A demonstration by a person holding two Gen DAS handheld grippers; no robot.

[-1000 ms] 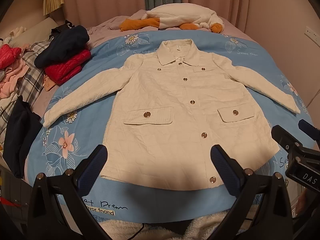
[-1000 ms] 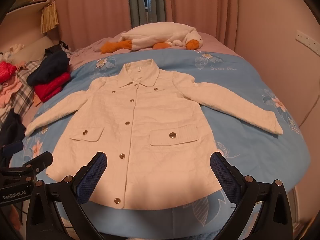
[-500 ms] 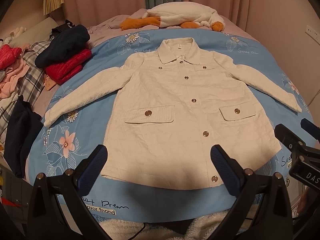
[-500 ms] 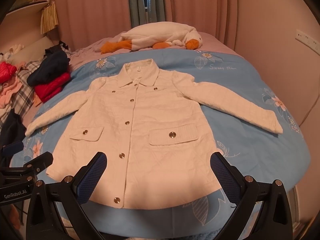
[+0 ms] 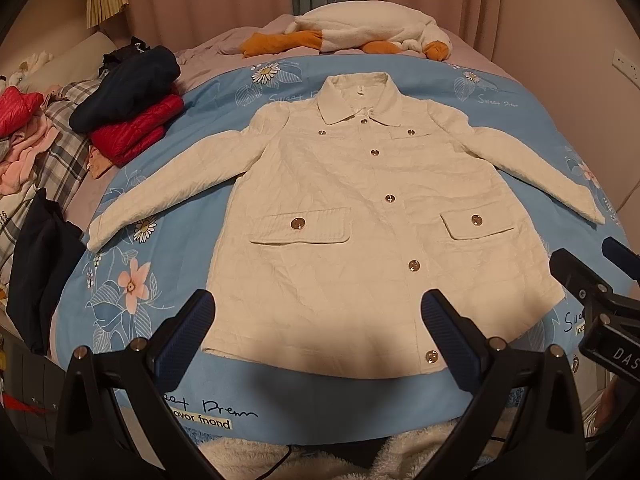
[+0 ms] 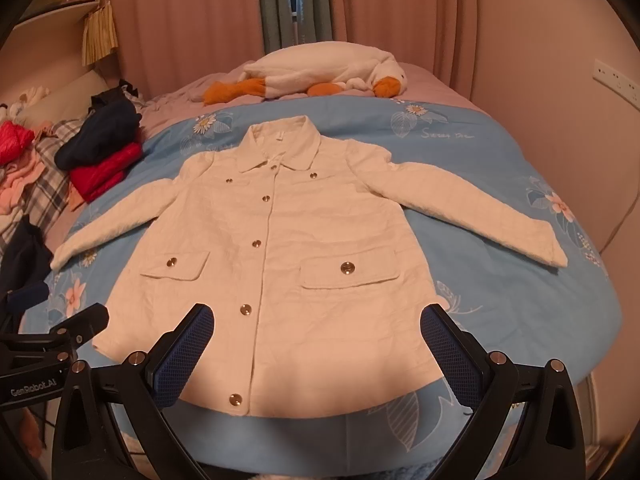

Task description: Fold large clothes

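Clearly, my left gripper [image 5: 316, 326] and right gripper [image 6: 316, 338] hang wide open and empty short of the hem, since the white jacket [image 5: 360, 224] ahead lies spread flat for folding.

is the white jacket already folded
No, the white jacket lies flat and buttoned on the blue quilt with both sleeves spread out.

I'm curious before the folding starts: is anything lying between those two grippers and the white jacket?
Nothing visible: the white quilted jacket lies flat on the blue floral quilt, with both grippers' jaws open above its hem.
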